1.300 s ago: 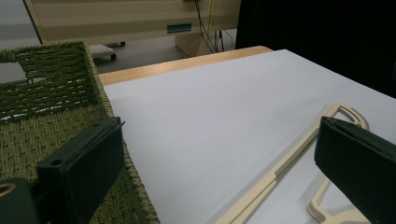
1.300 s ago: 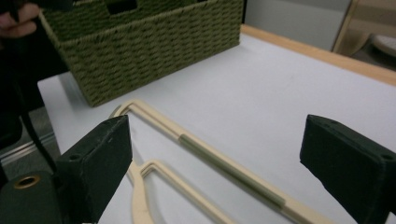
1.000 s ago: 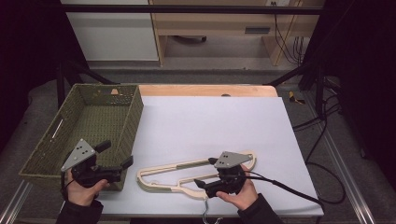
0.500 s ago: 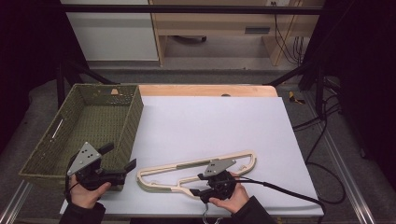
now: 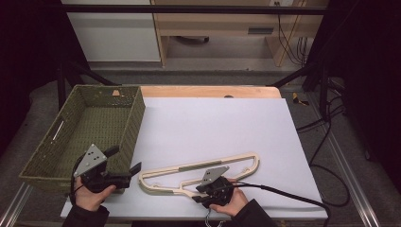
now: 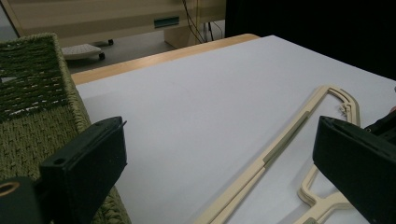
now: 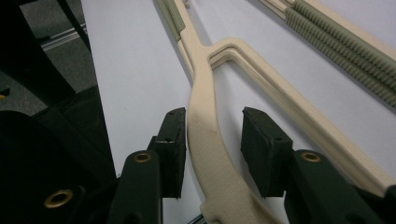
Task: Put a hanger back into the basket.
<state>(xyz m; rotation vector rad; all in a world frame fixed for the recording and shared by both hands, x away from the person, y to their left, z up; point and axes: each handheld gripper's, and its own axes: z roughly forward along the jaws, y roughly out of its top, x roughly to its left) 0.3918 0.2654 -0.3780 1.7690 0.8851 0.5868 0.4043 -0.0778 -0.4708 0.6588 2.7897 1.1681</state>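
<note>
The cream hanger (image 5: pixel 198 173) lies flat on the bench (image 5: pixel 213 123); light, stiff, best gripped at its neck. The right tongs (image 7: pixel 212 140) have been closing around it, one pad touching. The left tongs (image 6: pixel 224 163) stand released.

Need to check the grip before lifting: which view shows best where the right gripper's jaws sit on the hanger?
The right gripper view: the hanger neck runs between the closing jaws, one pad touching, the other still apart. The high view shows the right gripper covering that spot. The left gripper view shows just the hanger's far bars.
</note>
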